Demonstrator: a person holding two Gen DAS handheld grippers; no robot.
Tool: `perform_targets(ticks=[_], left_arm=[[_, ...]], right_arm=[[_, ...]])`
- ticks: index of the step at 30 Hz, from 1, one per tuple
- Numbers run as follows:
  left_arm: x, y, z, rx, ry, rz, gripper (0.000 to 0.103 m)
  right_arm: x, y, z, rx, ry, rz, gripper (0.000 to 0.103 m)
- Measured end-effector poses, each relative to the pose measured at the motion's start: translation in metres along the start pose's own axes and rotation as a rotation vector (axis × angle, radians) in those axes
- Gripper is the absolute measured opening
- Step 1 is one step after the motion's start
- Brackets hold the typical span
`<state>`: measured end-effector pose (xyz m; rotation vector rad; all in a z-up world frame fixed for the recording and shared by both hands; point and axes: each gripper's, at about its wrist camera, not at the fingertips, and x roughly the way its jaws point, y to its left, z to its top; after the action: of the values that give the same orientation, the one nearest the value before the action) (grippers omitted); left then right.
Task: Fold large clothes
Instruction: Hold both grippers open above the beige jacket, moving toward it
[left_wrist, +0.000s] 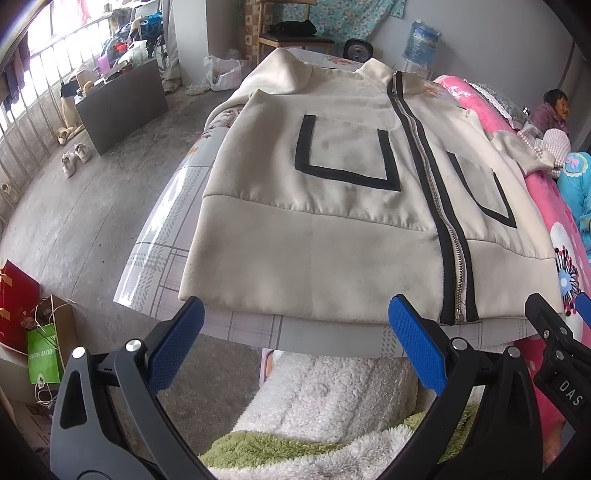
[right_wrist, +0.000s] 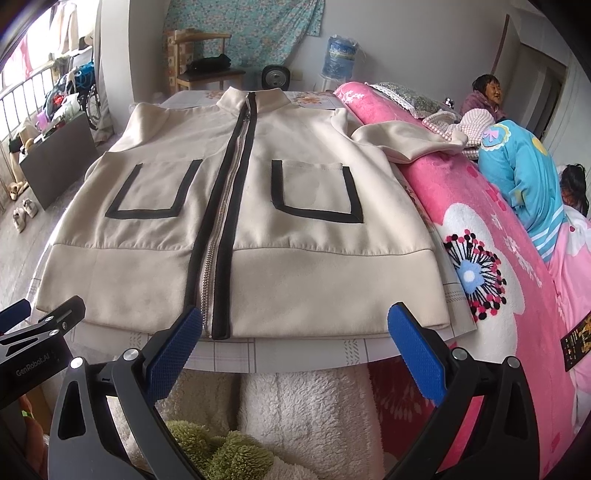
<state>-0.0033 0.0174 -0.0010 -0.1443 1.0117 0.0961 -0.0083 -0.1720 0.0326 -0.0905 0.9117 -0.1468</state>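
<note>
Jacket (right_wrist: 236, 229) lies flat ahead of my left gripper (left_wrist: 295, 343) and right gripper (right_wrist: 295, 343); both jaws spread, empty.

I see the left gripper (left_wrist: 295, 339) at the bottom of the frame, its blue pads (left_wrist: 177, 343) spread wide with nothing between them, just short of the jacket (left_wrist: 332, 206) hem. The jacket lies flat and zipped on the table (left_wrist: 162, 243), centre frame. The right gripper (left_wrist: 554, 332) shows at lower right.
</note>
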Motion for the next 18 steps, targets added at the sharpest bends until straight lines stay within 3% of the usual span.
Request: perform_targets(ticks=[18], left_arm=[[-0.0014,0.0058,0.0032,-0.006,-0.009,0.03,0.097]], right_arm=[[-0.0006,0.0019,0.0006,-0.001,-0.003,-0.002,0.098]])
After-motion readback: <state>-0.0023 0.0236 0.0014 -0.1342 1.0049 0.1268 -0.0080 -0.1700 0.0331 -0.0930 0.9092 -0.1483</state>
